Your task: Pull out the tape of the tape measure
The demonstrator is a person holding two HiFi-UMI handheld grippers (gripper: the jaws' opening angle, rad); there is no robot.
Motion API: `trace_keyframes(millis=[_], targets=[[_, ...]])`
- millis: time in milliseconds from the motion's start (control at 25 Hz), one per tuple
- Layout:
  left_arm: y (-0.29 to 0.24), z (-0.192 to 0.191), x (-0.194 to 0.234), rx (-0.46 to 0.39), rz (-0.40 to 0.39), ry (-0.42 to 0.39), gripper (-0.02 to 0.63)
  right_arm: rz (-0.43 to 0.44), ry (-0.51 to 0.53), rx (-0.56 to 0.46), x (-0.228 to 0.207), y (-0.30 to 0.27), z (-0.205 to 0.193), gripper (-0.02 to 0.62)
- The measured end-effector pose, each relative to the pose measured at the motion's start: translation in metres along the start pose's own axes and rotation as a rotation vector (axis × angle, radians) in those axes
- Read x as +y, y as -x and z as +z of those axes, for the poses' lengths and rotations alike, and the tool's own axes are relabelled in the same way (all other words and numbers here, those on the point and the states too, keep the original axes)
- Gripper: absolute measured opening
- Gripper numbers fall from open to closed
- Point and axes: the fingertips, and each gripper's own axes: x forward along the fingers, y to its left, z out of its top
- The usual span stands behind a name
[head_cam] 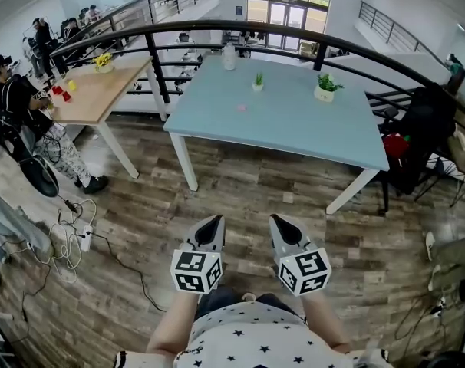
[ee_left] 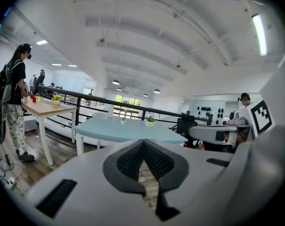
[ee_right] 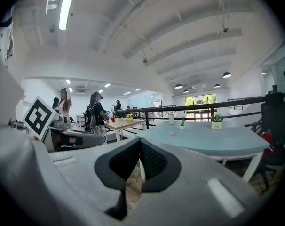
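Tape measure [head_cam: 242,107] well inside table [head_cam: 294,125] edges

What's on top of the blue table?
The table holds a bottle, a small plant, a bigger plant and a tiny pink thing, too small to name. Nothing covers its top.

Nothing to read here: no words, no numbers, no brand names anywhere. The only signs going are the black-and-white square markers on the left cube [head_cam: 196,271], part of the left gripper [head_cam: 210,223], and on the right cube [head_cam: 304,271], part of the right gripper [head_cam: 285,223]. They're blocky patterns, not letters. The left gripper view catches one face of the right cube at its right edge, and the right gripper view catches one face of the left cube at its left edge. Same story, pattern only. The small things on the blue table [head_cam: 294,125] and the wooden table [head_cam: 94,94] are too small to show any print
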Motion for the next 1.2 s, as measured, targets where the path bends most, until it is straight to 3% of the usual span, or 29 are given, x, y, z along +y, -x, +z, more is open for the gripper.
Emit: trace_keyframes(millis=[640, 800, 1200], targets=[[0.005, -0.017, -0.016, 0.017, 0.039, 0.003, 0.005, 0.032, 0.036, 0.055, -0.013, 0.01, -0.02, 0.023], [-0.001, -0.018, -0.01, 0.029, 0.044, 0.006, 0.04, 0.045, 0.046, 0.06, -0.017, 0.003, -0.019, 0.032], [-0.048, -0.004, 0.011, 0.019, 0.048, -0.023, 0.098, 0.013, 0.037, 0.064, -0.057, -0.034, -0.018, 0.118]])
